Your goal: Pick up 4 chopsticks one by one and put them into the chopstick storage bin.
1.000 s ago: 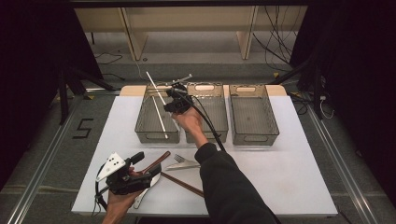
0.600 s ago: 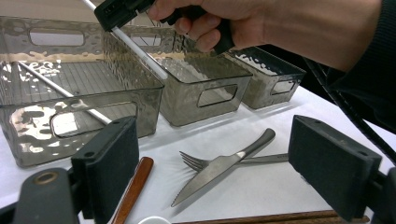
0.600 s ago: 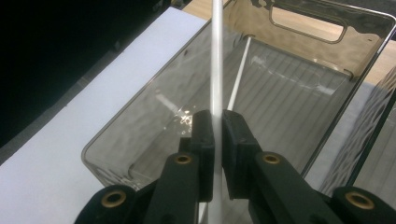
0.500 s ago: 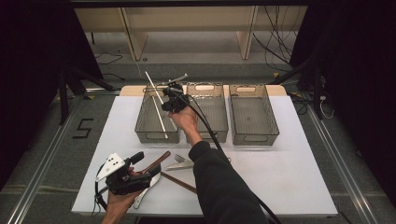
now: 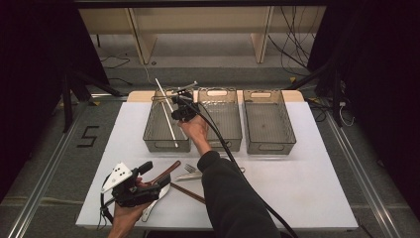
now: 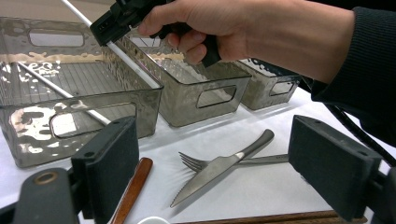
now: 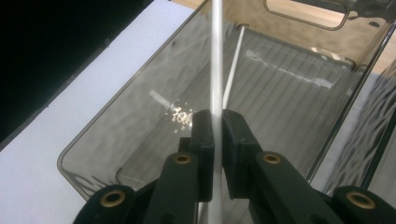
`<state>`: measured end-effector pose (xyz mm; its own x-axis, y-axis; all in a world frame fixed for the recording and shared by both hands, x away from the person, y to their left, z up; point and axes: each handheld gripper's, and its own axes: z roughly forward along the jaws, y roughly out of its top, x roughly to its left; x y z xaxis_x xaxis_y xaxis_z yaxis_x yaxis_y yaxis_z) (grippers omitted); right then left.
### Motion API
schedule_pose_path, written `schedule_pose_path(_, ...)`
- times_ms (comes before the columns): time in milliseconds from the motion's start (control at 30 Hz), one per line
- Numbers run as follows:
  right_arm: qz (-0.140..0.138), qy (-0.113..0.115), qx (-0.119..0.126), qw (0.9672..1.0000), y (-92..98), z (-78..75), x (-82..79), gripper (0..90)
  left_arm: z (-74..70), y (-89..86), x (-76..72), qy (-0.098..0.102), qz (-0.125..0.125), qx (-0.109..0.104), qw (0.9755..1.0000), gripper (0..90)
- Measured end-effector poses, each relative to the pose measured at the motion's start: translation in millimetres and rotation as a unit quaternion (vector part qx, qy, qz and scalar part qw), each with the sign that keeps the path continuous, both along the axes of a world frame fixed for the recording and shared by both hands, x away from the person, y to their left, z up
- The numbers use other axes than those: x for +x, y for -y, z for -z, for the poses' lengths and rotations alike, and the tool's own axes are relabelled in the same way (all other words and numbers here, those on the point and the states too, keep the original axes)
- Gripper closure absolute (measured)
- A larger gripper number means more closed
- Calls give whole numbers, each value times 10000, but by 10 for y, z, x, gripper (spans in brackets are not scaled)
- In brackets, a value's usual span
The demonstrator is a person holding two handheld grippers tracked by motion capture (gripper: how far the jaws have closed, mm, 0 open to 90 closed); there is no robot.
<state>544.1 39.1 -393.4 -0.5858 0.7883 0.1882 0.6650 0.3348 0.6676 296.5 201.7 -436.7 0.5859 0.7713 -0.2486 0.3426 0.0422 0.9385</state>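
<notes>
Three clear smoky bins in a row at the far side of the white tabletop [image 5: 307,183].
- Left bin [image 5: 153,134]: one white chopstick [image 6: 56,89] lying on its ridged floor; a second white stick [image 5: 167,111] slants through it, upper end rising past the far rim, lower end near the front wall.
- Middle bin [image 5: 225,134]: contents cannot be told; the right hand partly covers it.
- Right bin [image 5: 270,121]: bare ridged floor visible.

Loose items at the near part of the tabletop, in front of the bins: fork [image 6: 196,163] and knife [image 6: 219,170], crossed and touching; brown wooden chopstick [image 6: 133,189] just beside the left claw; another brown stick [image 5: 190,194] nearby.

Right claw [image 7: 214,135]: pads pressed together on the slanted white stick, gripping it partway along its length above the left bin. Right hand [image 5: 194,128] reaches forward over the bins' near edge, sleeve stretched across the tabletop, cable trailing back along the arm.

Left claw [image 6: 212,172]: jaws wide apart, holding nothing, resting low near the front-left of the tabletop, pointed toward the cutlery. Left hand [image 5: 130,208] grips its body from below.
</notes>
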Motion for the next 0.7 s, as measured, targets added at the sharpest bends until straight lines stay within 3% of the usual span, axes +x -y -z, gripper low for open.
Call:
schedule_pose_path(300,54,-63,-18,10000,-7,27,-10,789,-1,-2,-3,-2,-6,-6,10000,160)
schedule_pose_path(700,-199,95,179,9996,122,-134,-84,677,3,-3,0,-8,-17,3,10000,160)
